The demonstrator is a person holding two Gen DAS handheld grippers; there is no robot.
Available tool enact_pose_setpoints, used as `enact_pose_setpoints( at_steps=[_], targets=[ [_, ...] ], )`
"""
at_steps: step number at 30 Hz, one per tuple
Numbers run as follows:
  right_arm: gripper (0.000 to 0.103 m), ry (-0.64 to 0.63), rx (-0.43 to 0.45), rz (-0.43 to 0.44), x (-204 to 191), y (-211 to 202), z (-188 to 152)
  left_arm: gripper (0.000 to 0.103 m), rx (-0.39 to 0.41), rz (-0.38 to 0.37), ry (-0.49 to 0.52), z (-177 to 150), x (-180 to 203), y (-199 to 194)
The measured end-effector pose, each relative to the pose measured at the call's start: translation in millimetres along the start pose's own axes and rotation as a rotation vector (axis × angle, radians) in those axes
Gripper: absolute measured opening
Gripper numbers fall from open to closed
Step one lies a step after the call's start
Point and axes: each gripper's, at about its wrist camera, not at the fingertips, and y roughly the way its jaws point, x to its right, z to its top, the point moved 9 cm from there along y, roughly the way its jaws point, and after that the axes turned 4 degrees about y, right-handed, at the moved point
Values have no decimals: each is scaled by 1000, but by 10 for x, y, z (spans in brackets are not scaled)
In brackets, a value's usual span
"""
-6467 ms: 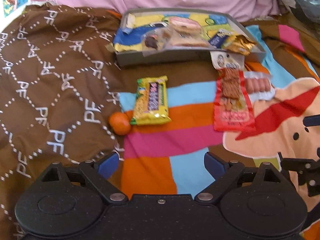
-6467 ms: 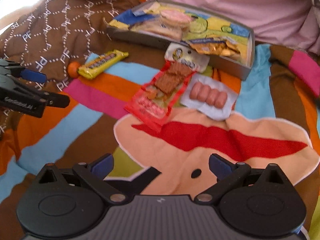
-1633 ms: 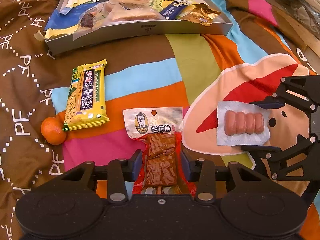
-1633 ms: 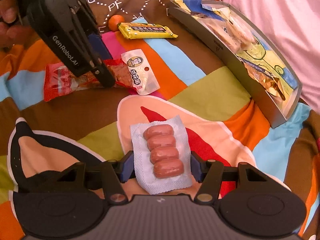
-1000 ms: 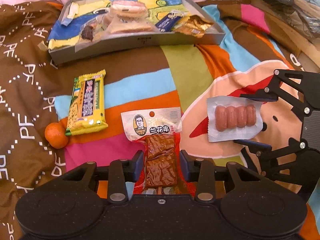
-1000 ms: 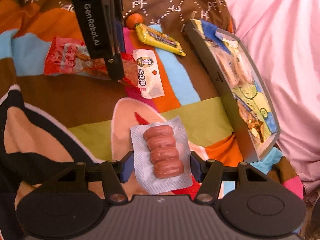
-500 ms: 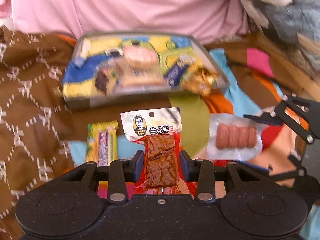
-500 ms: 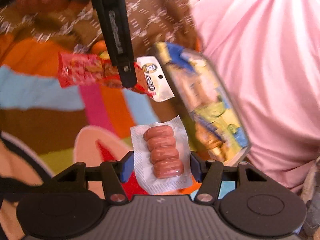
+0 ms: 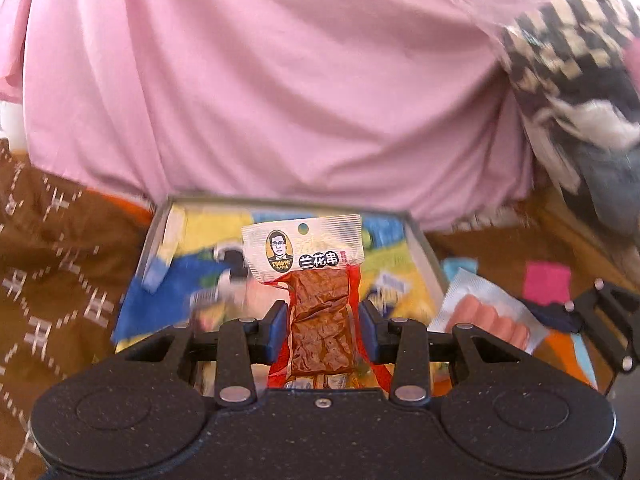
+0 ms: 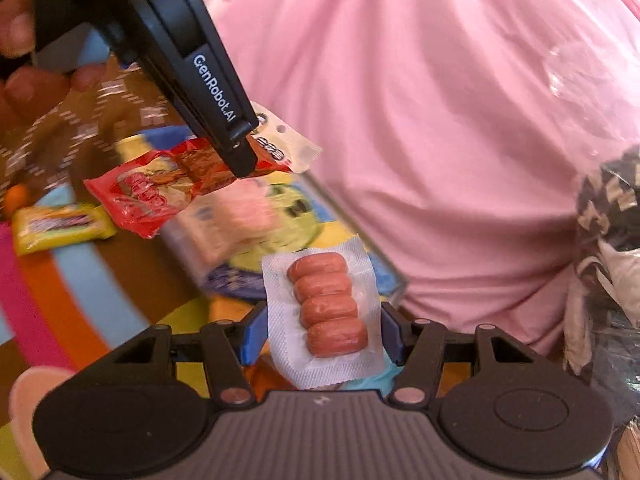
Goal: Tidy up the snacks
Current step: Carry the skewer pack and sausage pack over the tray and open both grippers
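My left gripper (image 9: 322, 330) is shut on a red tofu snack pack (image 9: 318, 300), held upright in the air just in front of the grey snack tray (image 9: 420, 236). In the right wrist view that same pack (image 10: 160, 188) hangs from the left gripper (image 10: 240, 160) over the tray's near side. A white pack of small sausages (image 10: 326, 312) is clamped in my right gripper (image 10: 320, 338), lifted near the tray's right corner. From the left wrist camera the sausage pack (image 9: 486, 316) shows at right.
The tray holds several wrapped snacks (image 9: 192, 280). A yellow candy bar (image 10: 60, 226) and an orange fruit (image 10: 16, 198) lie on the patterned blanket (image 10: 80, 280). A pink cloth (image 9: 280, 80) rises behind the tray. A hand (image 10: 32, 80) holds the left gripper.
Both grippers closed on their packs, lifted them off the blanket and carried them up toward the tray. The camera views have tilted up toward the pink cloth.
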Motion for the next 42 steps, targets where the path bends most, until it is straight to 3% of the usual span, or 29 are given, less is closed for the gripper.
enact_pose_setpoints(
  at_steps=[8, 16, 17, 18, 19, 28, 32, 35, 39, 42],
  targets=[
    [62, 152, -13, -8, 355, 475, 26, 41, 34, 42, -44, 356, 58, 564],
    [62, 190, -45, 7, 462, 838, -83, 41, 6, 58, -46, 269, 142, 958],
    [62, 197, -51, 8, 444, 874, -95, 38, 5, 61, -48, 261, 147, 994],
    [62, 206, -57, 12, 443, 904, -117, 28, 9, 63, -44, 261, 148, 1027],
    [63, 219, -62, 19, 450, 935, -144, 27, 5, 56, -38, 259, 161, 1058],
    [65, 278, -98, 60, 431, 1036, -292, 28, -21, 62, -30, 139, 192, 1177],
    [84, 307, -81, 51, 461, 1026, -264, 31, -15, 73, -39, 136, 175, 1142],
    [88, 329, -71, 48, 498, 955, -233, 37, -10, 76, -41, 141, 163, 1085],
    [95, 354, -51, 32, 557, 834, -194, 56, 12, 86, -48, 171, 126, 959],
    [98, 378, -36, 18, 605, 733, -160, 62, 26, 87, -62, 202, 87, 849]
  ],
)
